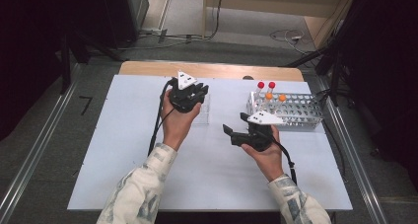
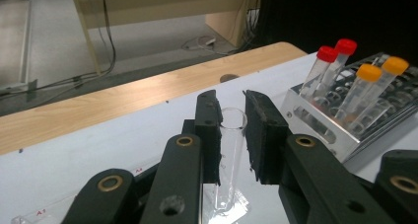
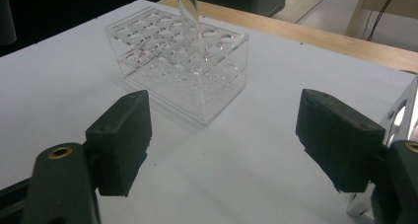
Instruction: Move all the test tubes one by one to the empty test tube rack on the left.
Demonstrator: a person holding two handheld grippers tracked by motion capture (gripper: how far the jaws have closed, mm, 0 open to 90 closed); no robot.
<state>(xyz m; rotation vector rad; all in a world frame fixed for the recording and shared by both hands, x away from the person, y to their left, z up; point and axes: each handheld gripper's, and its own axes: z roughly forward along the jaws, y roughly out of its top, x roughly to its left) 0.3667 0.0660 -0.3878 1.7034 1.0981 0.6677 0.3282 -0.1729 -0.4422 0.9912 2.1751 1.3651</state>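
Now the left gripper (image 2: pixel 231 130) jaws pinch a glass tube (image 2: pixel 229 155), seating it in the clear rack (image 3: pixel 182 66) below. Next they must part and lift straight; the right gripper (image 3: pixel 236 150) jaws stand spread, empty.

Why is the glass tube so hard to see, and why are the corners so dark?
High view: the room's edges lie in deep shadow, the white table bright. Left gripper view: the clear glass tube blends into the pale table. Right gripper view: the clear rack looks soft and washed out, the near jaws slightly blurred.

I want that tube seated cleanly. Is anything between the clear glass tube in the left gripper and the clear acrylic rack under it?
Nothing visible: the clear glass tube, clamped in the left gripper, stands with its lower end already at the clear acrylic rack.
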